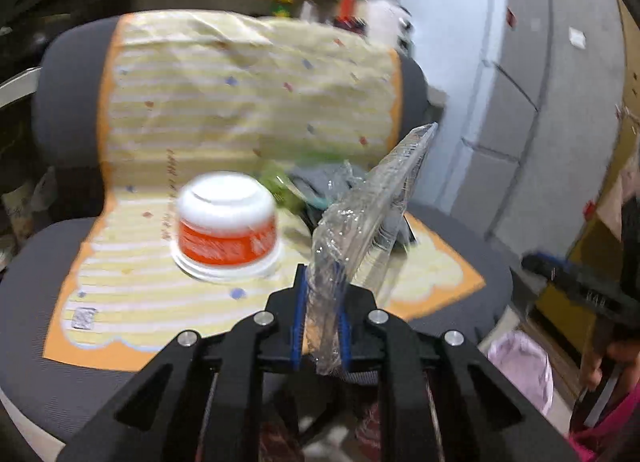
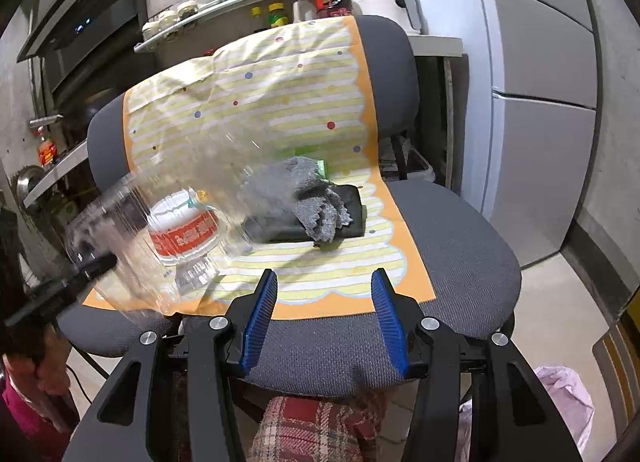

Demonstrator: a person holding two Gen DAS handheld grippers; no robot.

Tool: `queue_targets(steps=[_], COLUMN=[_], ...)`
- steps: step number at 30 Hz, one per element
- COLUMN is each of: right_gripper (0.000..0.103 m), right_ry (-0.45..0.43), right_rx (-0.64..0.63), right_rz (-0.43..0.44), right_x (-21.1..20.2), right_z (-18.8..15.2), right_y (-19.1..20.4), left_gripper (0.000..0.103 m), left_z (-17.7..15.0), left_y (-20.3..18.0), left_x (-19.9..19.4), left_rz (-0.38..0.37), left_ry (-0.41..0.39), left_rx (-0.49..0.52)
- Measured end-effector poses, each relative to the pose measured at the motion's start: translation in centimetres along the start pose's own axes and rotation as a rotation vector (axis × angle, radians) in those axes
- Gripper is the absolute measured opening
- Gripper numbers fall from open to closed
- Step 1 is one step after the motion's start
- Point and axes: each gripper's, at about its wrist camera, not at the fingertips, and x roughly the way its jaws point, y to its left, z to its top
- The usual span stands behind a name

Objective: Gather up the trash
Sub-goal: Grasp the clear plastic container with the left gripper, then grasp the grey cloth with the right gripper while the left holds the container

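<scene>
The plastic tray (image 1: 372,205) is sticking up from the left tongs (image 1: 322,318), which are squeezing it tight above the chair (image 1: 48,246). A cup (image 1: 227,225) is sitting upside down on the cloth (image 1: 224,101).

In the right view, the right tongs (image 2: 326,318) are gaping wide, holding nothing. The tray (image 2: 132,229) is hanging blurry at the left, in front of the cup (image 2: 184,234). A gray rag (image 2: 316,201) is lying on a dark box (image 2: 352,213).

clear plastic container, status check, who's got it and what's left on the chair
Left gripper shut on clear plastic container, lifted. Right gripper open, empty. Upturned orange cup and grey cloth remain on chair.
</scene>
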Motion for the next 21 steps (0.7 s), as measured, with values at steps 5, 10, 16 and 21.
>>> queue_targets(steps=[5, 10, 16, 21], right_gripper=[0.051, 0.051, 0.061, 0.069], right_ry=[0.008, 0.008, 0.041, 0.13], right_rx=[-0.042, -0.082, -0.123, -0.154], right_rz=[0.02, 0.024, 0.024, 0.013], right_x=[2.7, 6.9, 13.6, 20.0], right_z=[2.0, 4.6, 7.2, 8.2], right_y=[0.9, 1.7, 2.3, 2.5], left_gripper=[0.011, 0.011, 0.011, 0.011], left_z=[2.6, 4.4, 6.4, 7.5], left_y=[1.8, 3.0, 4.6, 5.4], left_x=[-1.4, -0.7, 1.0, 2.3], left_rz=[0.102, 0.167, 0.183, 0.183], left_ry=[-0.105, -0.13, -0.137, -0.147], left_rx=[-0.066, -0.092, -0.128, -0.142])
